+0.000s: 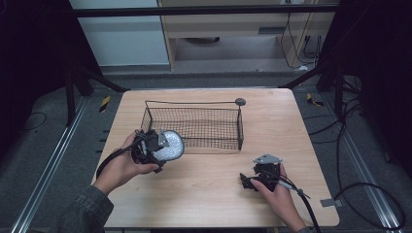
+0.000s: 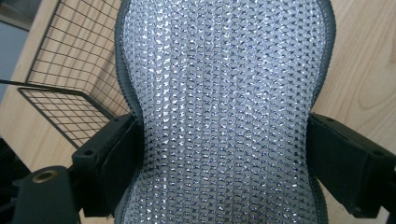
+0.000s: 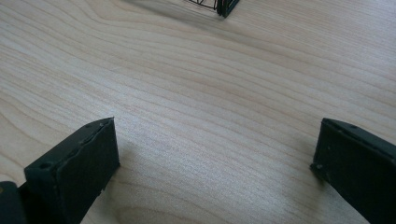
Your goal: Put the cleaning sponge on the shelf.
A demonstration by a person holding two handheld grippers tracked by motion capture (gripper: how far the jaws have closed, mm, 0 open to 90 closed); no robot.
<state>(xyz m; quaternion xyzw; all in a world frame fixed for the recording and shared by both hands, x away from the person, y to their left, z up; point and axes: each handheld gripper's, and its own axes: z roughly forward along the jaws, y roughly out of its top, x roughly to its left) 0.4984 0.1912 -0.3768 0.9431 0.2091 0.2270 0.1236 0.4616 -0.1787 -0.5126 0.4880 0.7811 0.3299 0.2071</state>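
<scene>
Silver mesh covered the pouch (image 2: 224, 112), which the left gripper (image 1: 156, 145) clamped between its jaws, the sides of the pouch pinched in where the pads pressed. In the high view the left hand (image 1: 124, 165) came in from the lower left, forearm angled toward the table's middle, and held the gripper up just in front of the near-left corner of the wire basket (image 1: 194, 124), with the pouch (image 1: 171, 145) beside that corner above the table (image 1: 204, 194). The right hand (image 1: 277, 189) rested low near the right front of the table, well apart from the basket, its wrist bent inward so the right gripper (image 1: 245, 182) pointed left. Its jaws stood wide apart over bare wood, holding nothing.
</scene>
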